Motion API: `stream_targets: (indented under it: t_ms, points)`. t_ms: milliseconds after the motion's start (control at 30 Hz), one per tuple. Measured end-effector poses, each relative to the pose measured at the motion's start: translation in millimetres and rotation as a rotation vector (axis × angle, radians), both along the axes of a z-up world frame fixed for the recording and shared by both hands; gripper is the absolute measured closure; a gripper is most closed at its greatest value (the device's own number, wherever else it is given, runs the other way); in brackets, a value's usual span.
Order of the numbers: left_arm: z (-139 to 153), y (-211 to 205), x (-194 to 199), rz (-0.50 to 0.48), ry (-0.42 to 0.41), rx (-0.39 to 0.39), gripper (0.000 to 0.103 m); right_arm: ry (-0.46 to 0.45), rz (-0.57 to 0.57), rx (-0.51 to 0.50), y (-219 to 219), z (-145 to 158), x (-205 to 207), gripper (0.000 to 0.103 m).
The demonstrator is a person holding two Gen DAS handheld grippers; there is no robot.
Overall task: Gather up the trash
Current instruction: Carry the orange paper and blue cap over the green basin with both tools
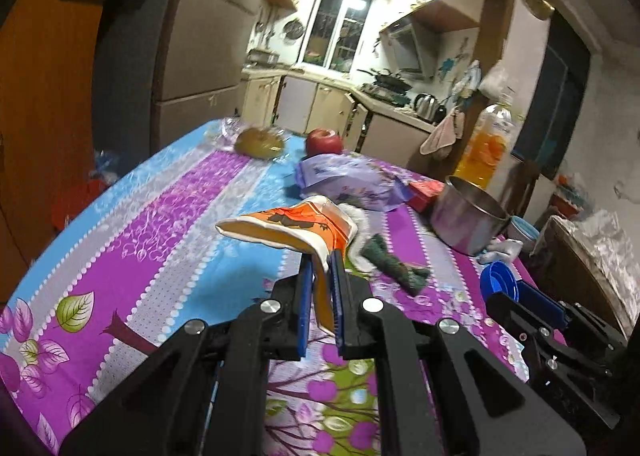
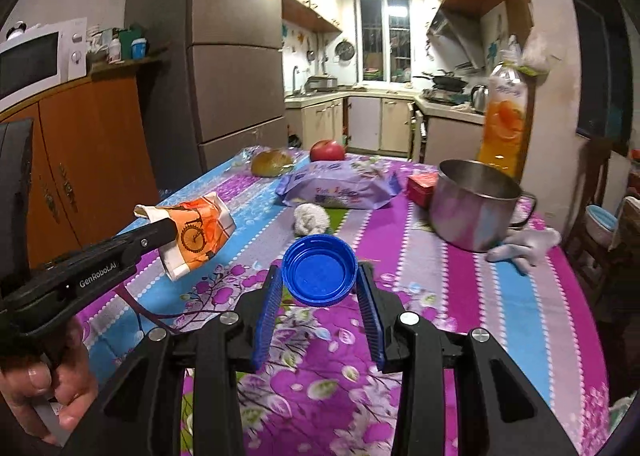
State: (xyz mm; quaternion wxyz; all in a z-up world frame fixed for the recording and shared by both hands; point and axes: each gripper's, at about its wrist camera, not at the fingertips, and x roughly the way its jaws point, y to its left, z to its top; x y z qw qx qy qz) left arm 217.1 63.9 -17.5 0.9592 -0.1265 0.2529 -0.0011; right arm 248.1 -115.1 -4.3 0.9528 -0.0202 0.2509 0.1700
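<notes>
Right wrist view: "GenRobot.AI" marks the left tool (image 2: 170, 230), pinching an orange bicycle-print wrapper (image 2: 196, 234); the right tool (image 2: 320, 276) grips a blue cap (image 2: 319, 270).

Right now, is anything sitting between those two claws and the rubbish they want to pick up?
No, each already has a piece. The left gripper is shut on the orange paper bag, lifted off the tablecloth. The right gripper pinches the blue bottle cap. No bin shows in either view, so that path cannot be judged.
</notes>
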Motion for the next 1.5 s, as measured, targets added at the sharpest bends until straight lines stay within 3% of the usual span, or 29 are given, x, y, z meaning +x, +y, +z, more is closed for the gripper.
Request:
stream_targets:
  t_ms: [567, 1067, 1300, 1500]
  points:
    - [32.5, -99.0, -45.2, -0.145, -0.110, 0.129, 0.095, -0.077, -0.192, 0.006, -84.5, 30.1, -79.8, 0.064]
    - [47.7, -161.7, -78.7, -0.258, -0.173, 0.165, 0.095, -0.130, -0.309, 0.018, -150.4, 45.6, -150.4, 0.064]
    - [54.6, -191.4, -97.9, -0.346, -0.231, 0.160, 0.095, -0.142, -0.379, 0.017, -186.0, 46.8, -182.0, 0.064]
    - [53.8, -232.2, -102.6, -0.436, -0.235, 0.155, 0.095, -0.156, -0.470, -0.003, -227.9, 54.2, -210.0, 0.064]
